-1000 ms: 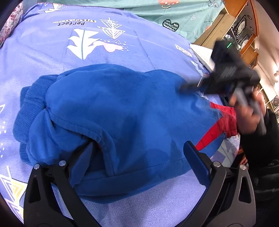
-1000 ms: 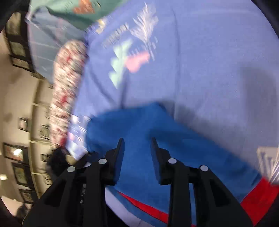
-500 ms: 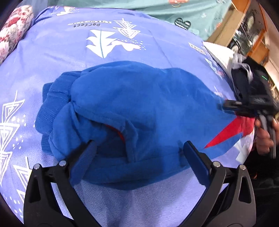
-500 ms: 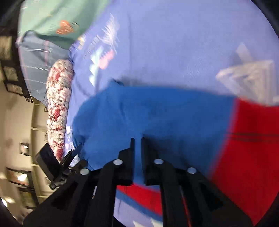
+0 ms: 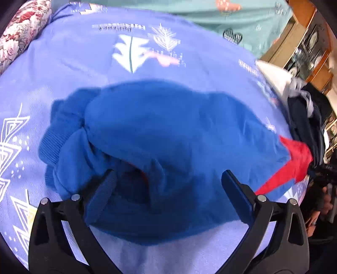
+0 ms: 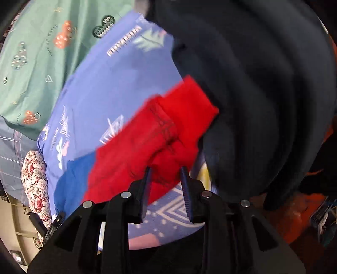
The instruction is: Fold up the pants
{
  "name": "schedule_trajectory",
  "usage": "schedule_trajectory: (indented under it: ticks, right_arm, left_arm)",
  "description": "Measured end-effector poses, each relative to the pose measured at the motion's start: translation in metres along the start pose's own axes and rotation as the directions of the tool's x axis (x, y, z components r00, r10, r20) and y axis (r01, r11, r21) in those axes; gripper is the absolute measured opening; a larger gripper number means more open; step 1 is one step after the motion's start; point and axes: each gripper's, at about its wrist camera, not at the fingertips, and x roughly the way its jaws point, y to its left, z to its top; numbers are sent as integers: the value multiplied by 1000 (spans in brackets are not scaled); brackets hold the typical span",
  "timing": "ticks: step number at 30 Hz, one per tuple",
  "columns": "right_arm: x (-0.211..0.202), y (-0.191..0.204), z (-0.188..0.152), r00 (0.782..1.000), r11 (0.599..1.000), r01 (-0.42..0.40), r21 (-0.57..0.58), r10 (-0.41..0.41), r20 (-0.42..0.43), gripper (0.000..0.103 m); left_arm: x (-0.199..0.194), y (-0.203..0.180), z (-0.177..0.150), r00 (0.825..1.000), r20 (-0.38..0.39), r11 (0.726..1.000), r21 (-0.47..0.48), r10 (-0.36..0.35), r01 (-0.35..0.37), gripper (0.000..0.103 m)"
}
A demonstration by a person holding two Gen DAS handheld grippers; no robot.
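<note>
At the far left of the left wrist view a floral bolster (image 5: 20, 31) lies along the edge of the periwinkle bedsheet (image 5: 84, 69), which carries white tree prints and lettering; in the middle of that sheet sits the blue pants (image 5: 168, 137), bunched into a rough mound with the ribbed waistband at their left end and a red panel (image 5: 294, 162) at their right end. The left gripper (image 5: 168, 185) hangs over the near edge of the mound with its jaws spread wide; blue cloth lies between them, its left finger (image 5: 101, 189) touches a fold, and nothing is clamped. Behind the sheet lies a teal printed blanket (image 5: 231, 19); to the right a heap of dark clothes (image 5: 305, 122) rests at the edge of the bed, with a wooden cabinet (image 5: 305, 42) beyond, and a hand (image 5: 322, 202) shows at the right rim.

In the right wrist view the bolster and the blue part of the pants are at the lower left; the red panel, blurred, runs up the middle against the dark clothes. The right gripper (image 6: 165, 179) is just above the red cloth's lower edge, its jaws a little apart and opening; red cloth shows in the gap, and the pads do not press on it.
</note>
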Motion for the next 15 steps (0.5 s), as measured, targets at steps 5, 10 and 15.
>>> schedule_trajectory:
  ticks: [5, 10, 15]
  right_arm:
    - [2, -11, 7, 997, 997, -64, 39, 63, 38, 46]
    - [-16, -10, -1, 997, 993, -79, 83, 78, 12, 60]
    - [-4, -9, 3, 999, 996, -48, 79, 47, 15, 61]
  left_arm:
    - [-2, 9, 2, 1000, 11, 1000, -29, -10, 10, 101]
    - [-1, 14, 8, 1000, 21, 998, -66, -9, 10, 101]
    - [3, 11, 11, 999, 25, 998, -52, 20, -18, 101]
